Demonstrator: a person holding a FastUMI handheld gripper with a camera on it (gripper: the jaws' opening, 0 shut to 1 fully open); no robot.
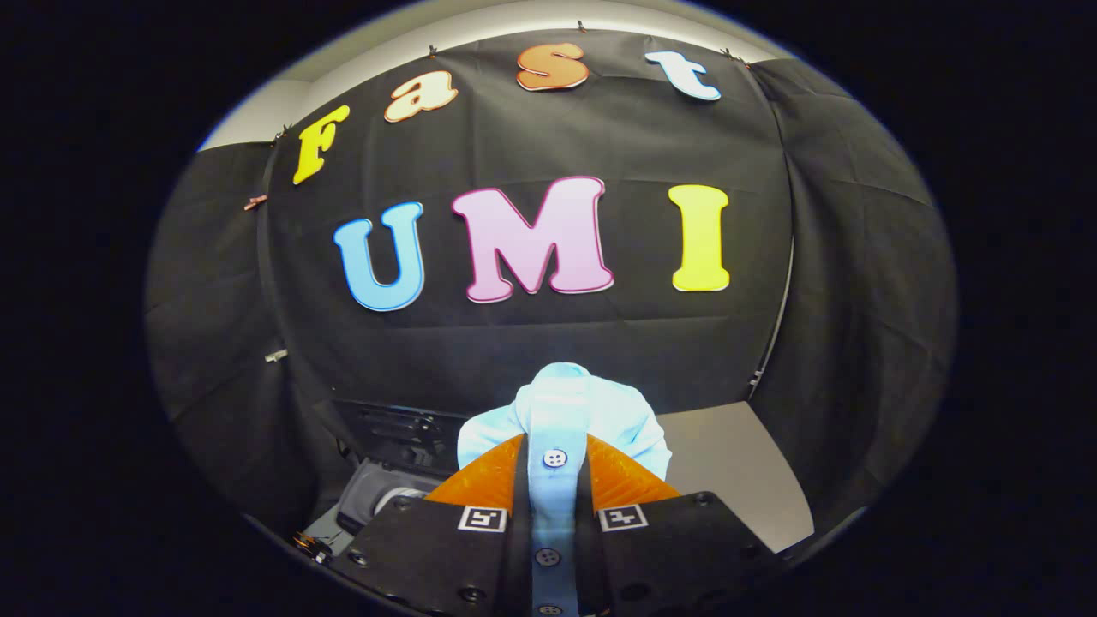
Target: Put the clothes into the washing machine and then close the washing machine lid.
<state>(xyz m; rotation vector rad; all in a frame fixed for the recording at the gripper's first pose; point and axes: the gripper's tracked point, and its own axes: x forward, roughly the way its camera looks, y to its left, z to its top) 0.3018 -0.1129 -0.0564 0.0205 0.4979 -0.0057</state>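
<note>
So the gripper (pixel 554 458) has its fingers nearly closed, pinching the buttoned placket of a pale blue, soft cotton-looking shirt (pixel 561 403), which bunches up in rounded folds just past the fingertips. Looks like we're mid-carry: the shirt's lifted, not yet in the dark, hard-edged washing machine (pixel 390 446) sitting below and left of the fingers. Dropping it in and shutting the lid are both left, I'd say, with a smooth grey tabletop (pixel 728 467) off to the right.

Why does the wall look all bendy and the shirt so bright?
In the gripper view, the fisheye lens bows straight lines, so the wall curves like a bubble. The shirt is pale and close to the camera, pinched in the gripper, so it catches the light and nearly washes out at the top. The washer below sits in shadow, dim and hard to make out.
</note>
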